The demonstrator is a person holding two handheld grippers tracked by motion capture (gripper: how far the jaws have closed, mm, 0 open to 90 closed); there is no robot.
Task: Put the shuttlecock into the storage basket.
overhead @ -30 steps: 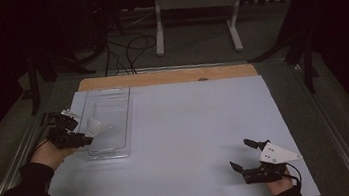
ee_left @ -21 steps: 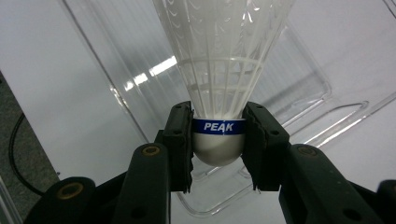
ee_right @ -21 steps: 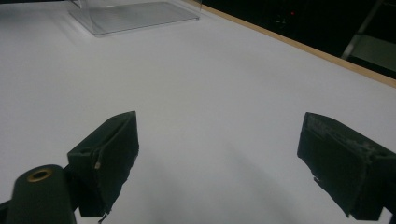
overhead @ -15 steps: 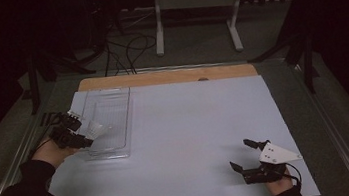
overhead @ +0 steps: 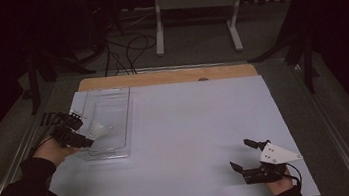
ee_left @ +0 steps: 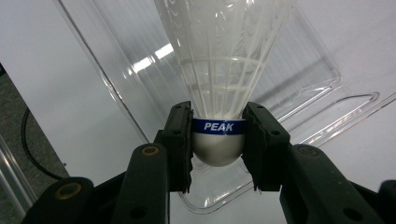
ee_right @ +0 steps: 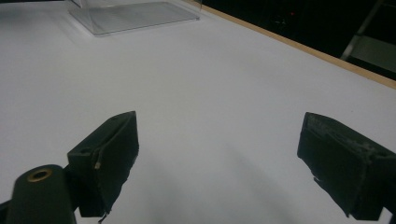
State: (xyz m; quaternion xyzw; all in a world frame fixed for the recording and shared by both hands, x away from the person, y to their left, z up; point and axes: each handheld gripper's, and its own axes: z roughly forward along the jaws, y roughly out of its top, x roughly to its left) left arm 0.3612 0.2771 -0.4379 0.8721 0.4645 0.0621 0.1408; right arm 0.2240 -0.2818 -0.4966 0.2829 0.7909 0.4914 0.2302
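Shuttlecock (ee_left: 219,70) is clamped in the left gripper (ee_left: 217,137), w/ both pads pressing on the rounded cork base right at the blue band that reads PEAK. Feather skirt points away from the jaws, out over the clear plastic tray (ee_left: 322,93), and you can see the tray's ribbed floor and rim thru the skirt. From the high view the left gripper (overhead: 79,135) sits at the near-left edge of the tray (overhead: 112,98), shuttlecock (overhead: 97,131) showing as a small white blob over the tray's left side; can't tell if it's touching the tray floor or hanging just above it. Tray itself lies on the left part of the white table top (overhead: 191,126), long side running away from the person. Right gripper (overhead: 243,157) is well apart from all that, down at the near-right corner, grey three-cornered plate on top, jaws spread wide w/ nothing between them. Right gripper view backs that up: gripper (ee_right: 217,163) has bare white table between the pads, tray (ee_right: 135,16) far off at the top.
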